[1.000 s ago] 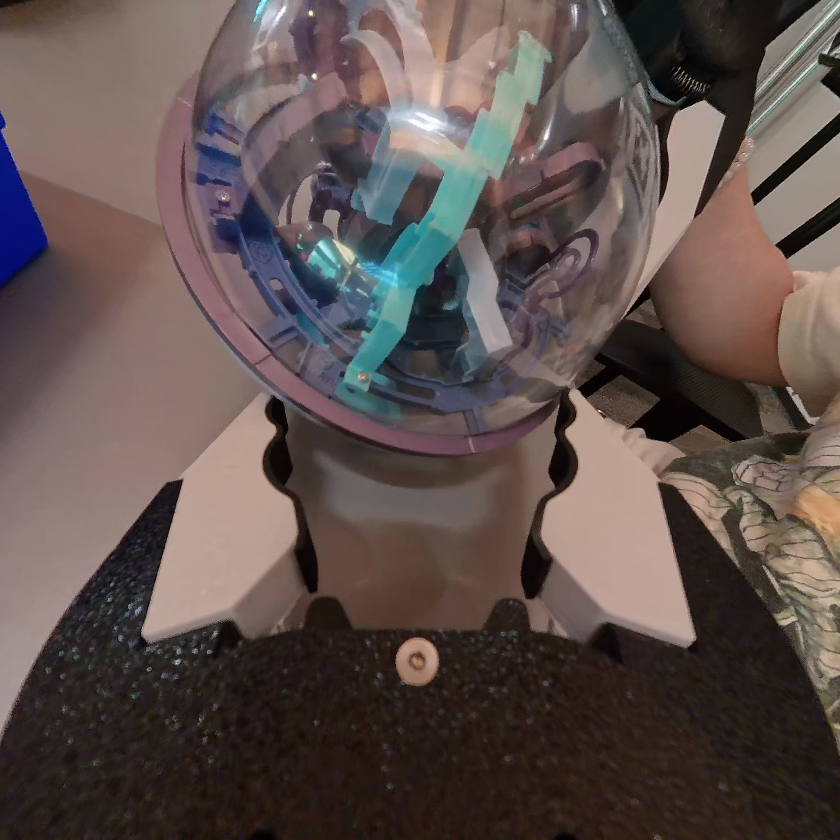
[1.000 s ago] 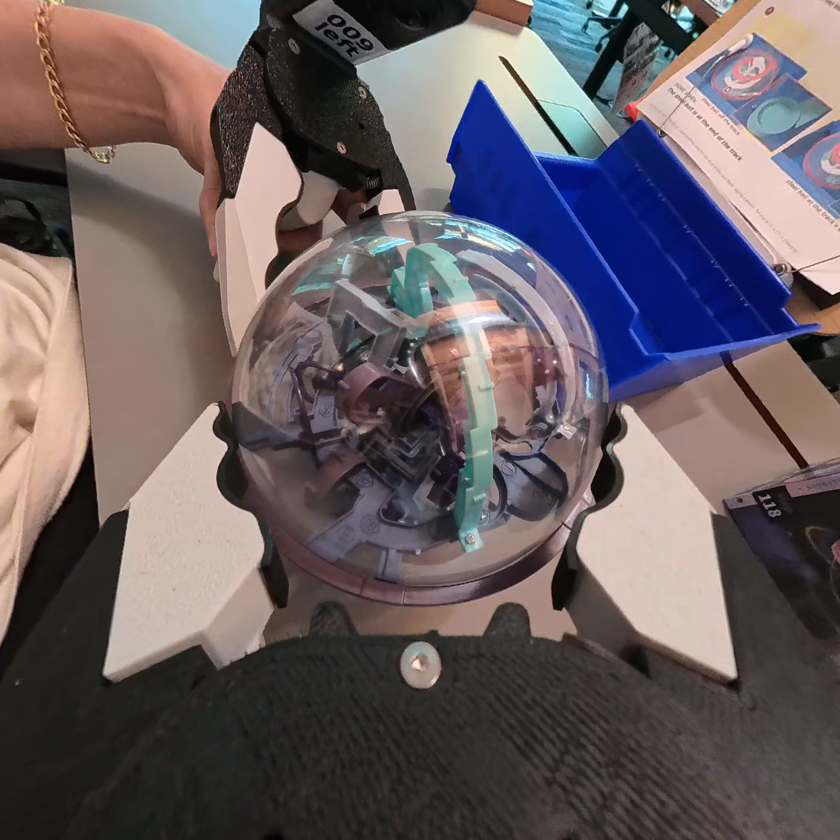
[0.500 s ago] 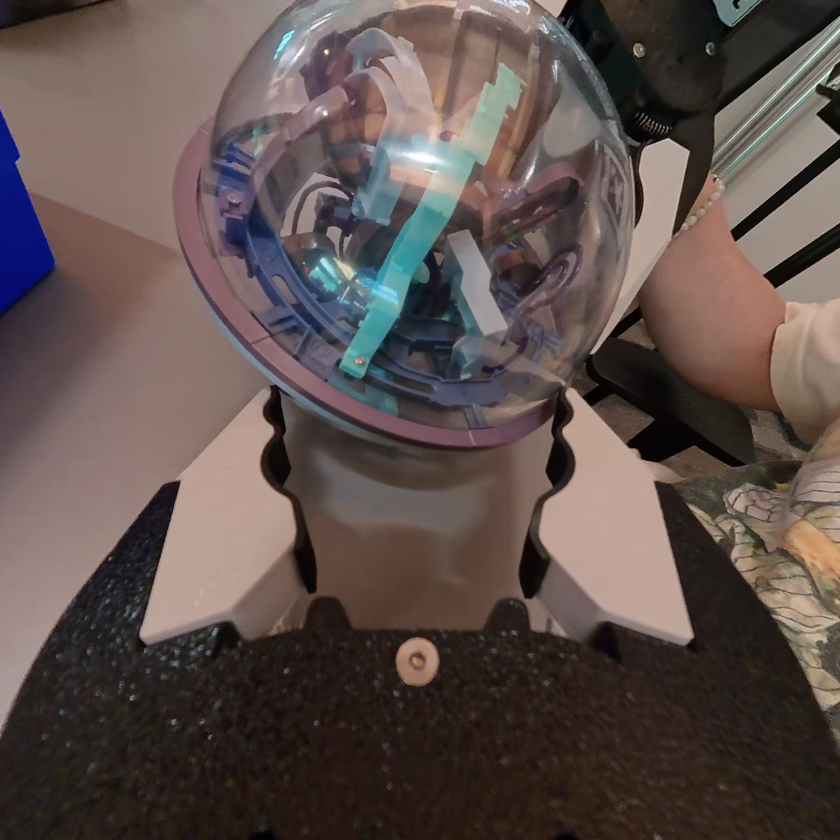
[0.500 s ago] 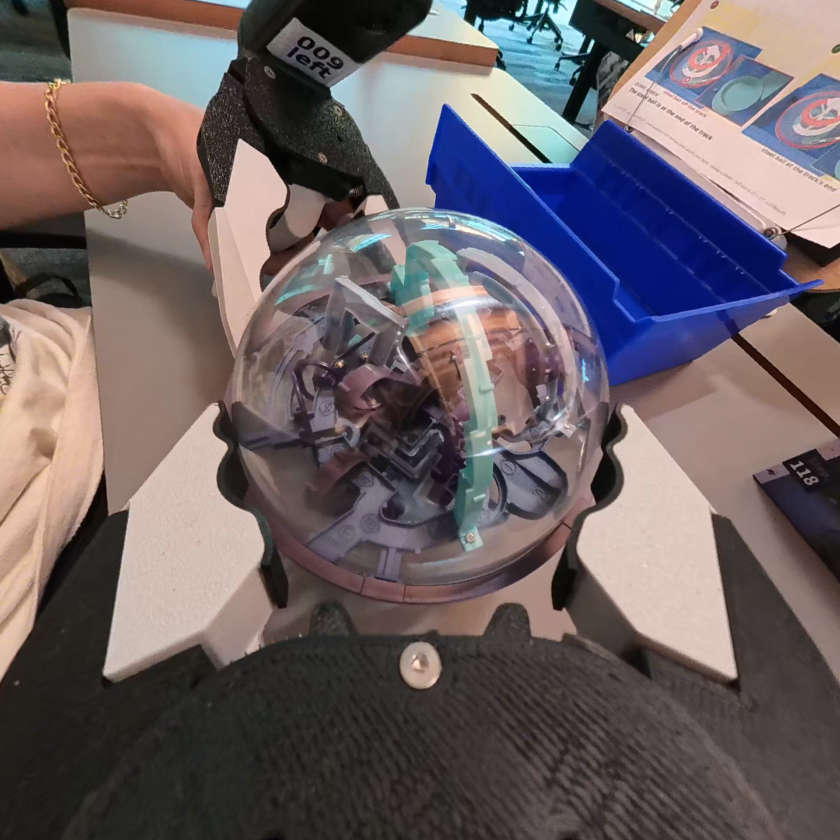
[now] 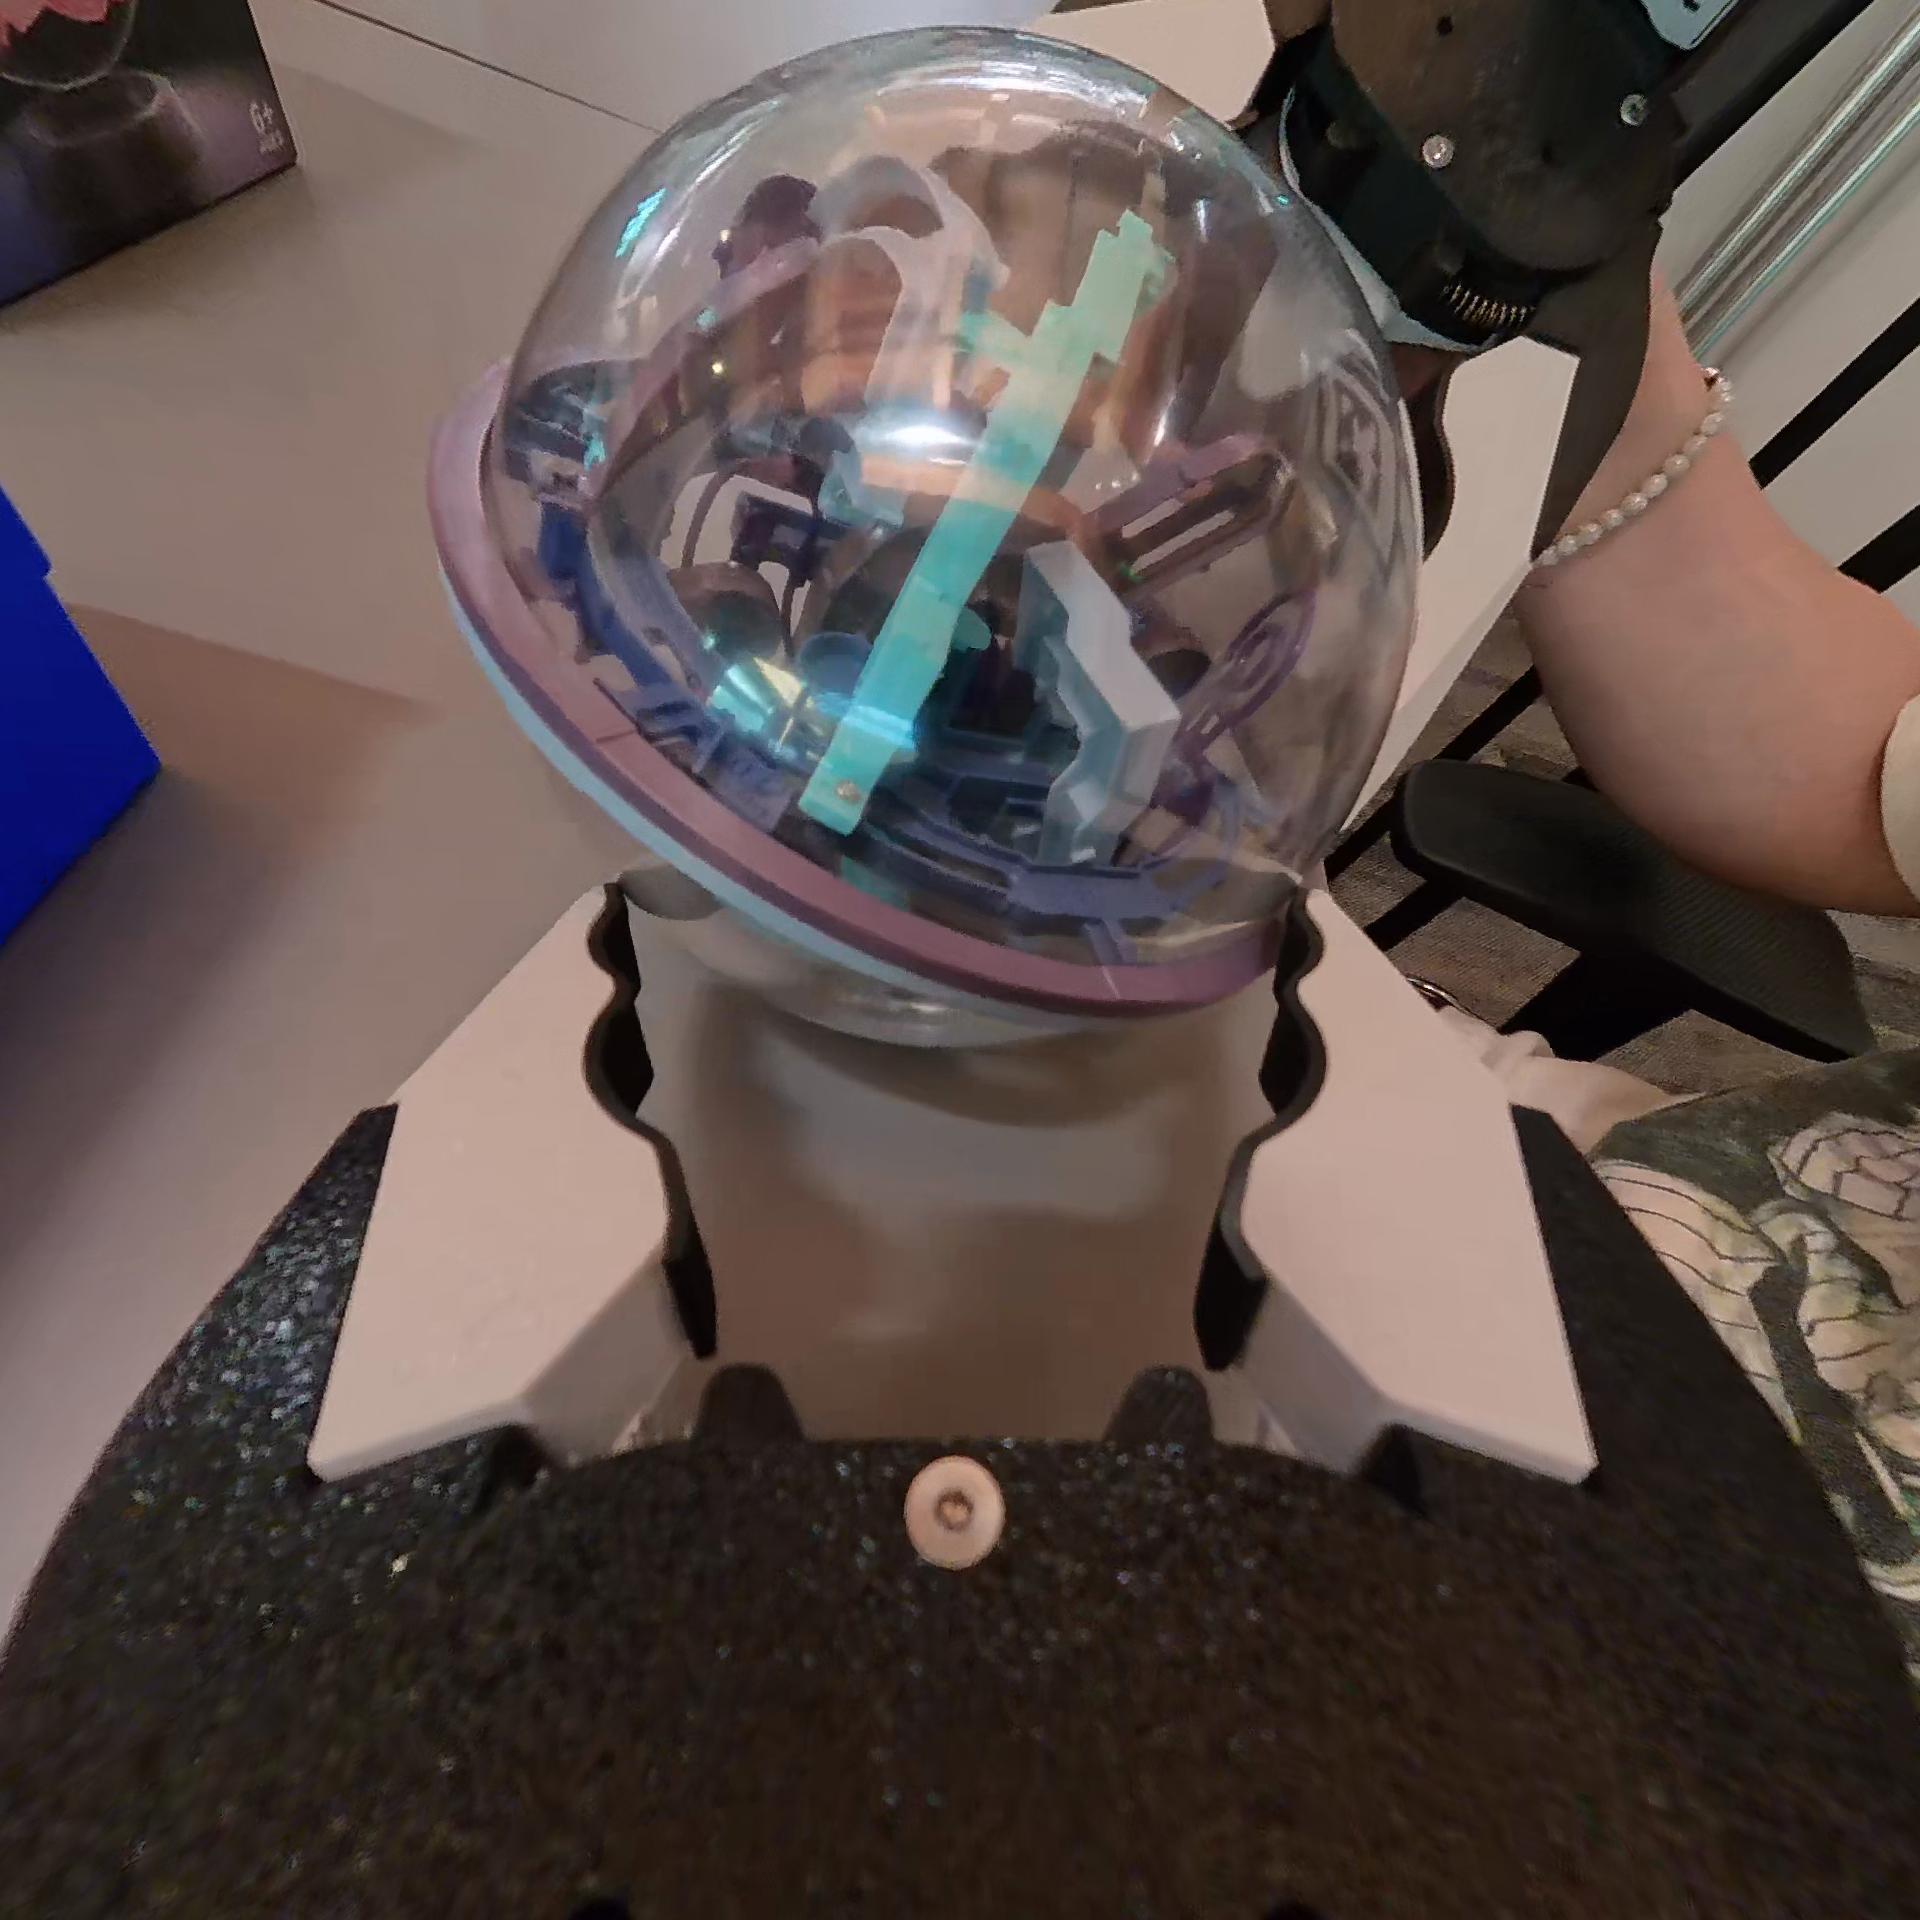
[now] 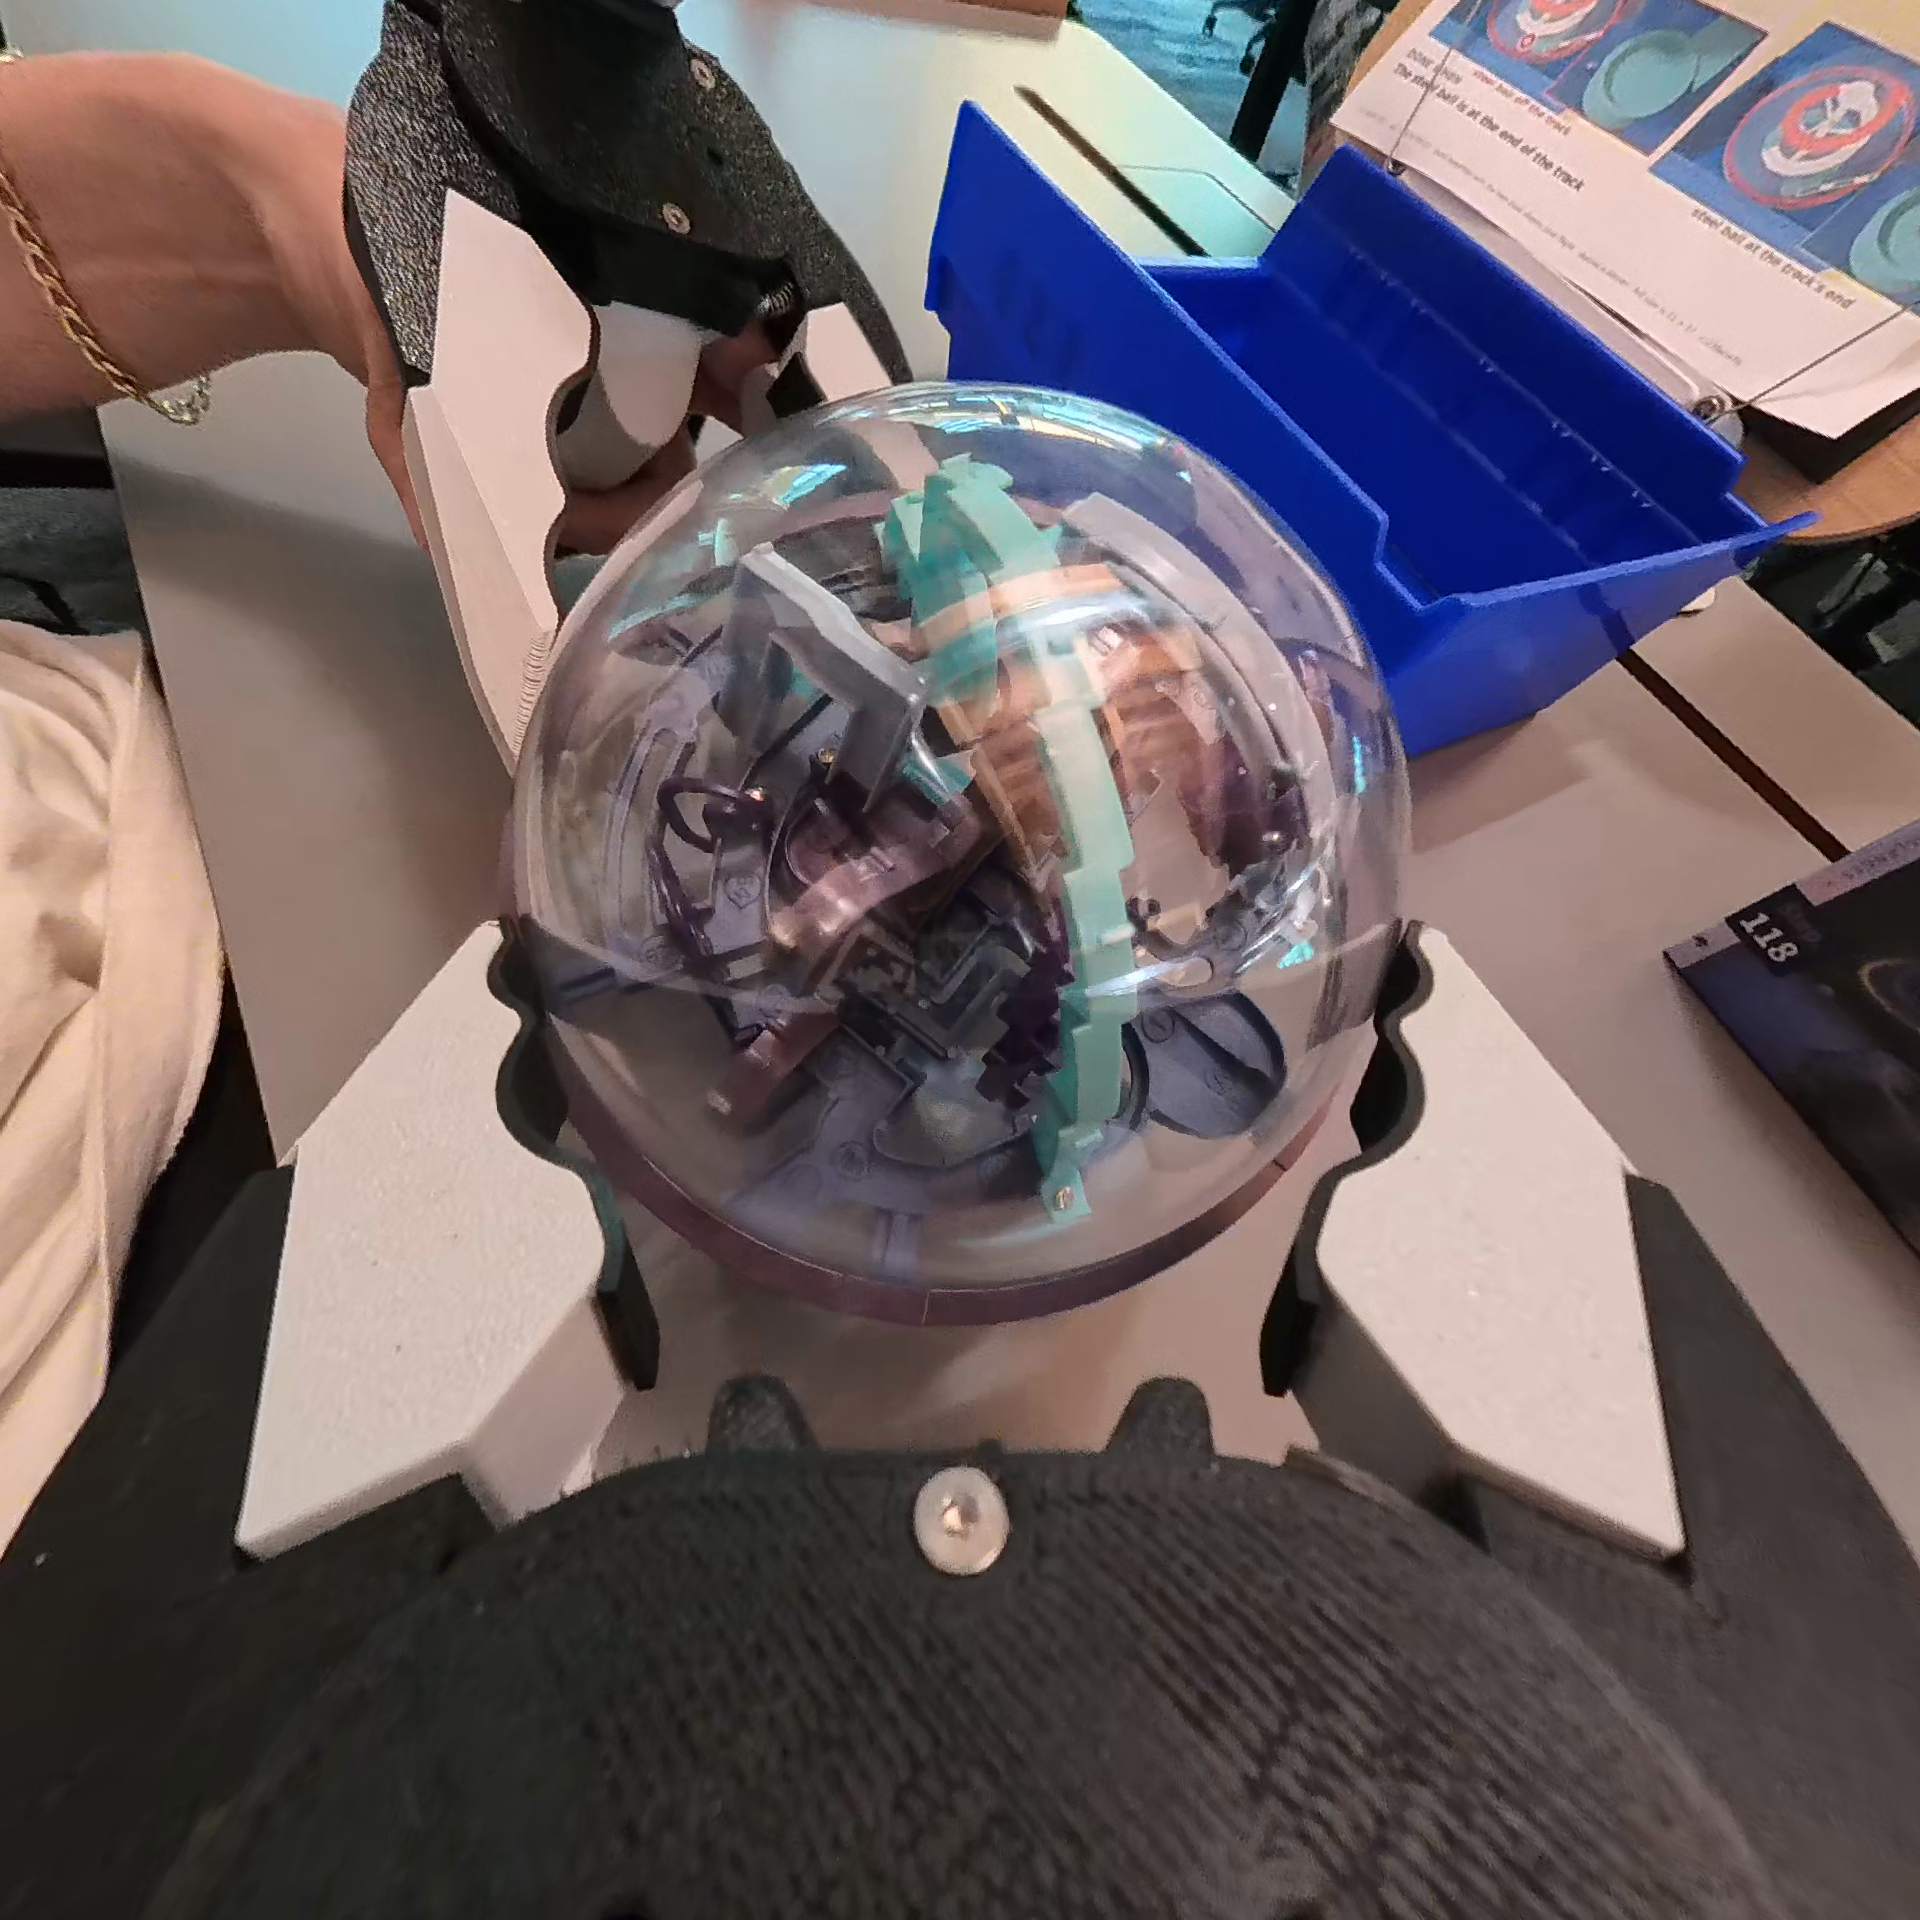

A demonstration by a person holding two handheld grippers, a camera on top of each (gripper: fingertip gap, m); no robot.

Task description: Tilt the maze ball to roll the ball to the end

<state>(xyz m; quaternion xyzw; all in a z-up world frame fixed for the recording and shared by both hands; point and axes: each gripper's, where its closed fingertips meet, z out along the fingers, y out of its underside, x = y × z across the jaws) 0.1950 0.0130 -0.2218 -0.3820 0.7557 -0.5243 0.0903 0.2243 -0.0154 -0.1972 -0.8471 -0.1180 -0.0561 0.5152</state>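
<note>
Your maze ball (image 5: 935, 582) now sits lower in the left wrist view than a second ago, with its whole dome in frame and its purple seam ring (image 5: 790, 873) tipped down more steeply toward the right. A dark box (image 5: 125, 125) has come into sight at the desk's far left corner. In the right wrist view the blue bin (image 6: 1351, 395) has drawn nearer, and your left gripper (image 6: 623, 582) rises higher behind the sphere, its label now out of frame.
</note>
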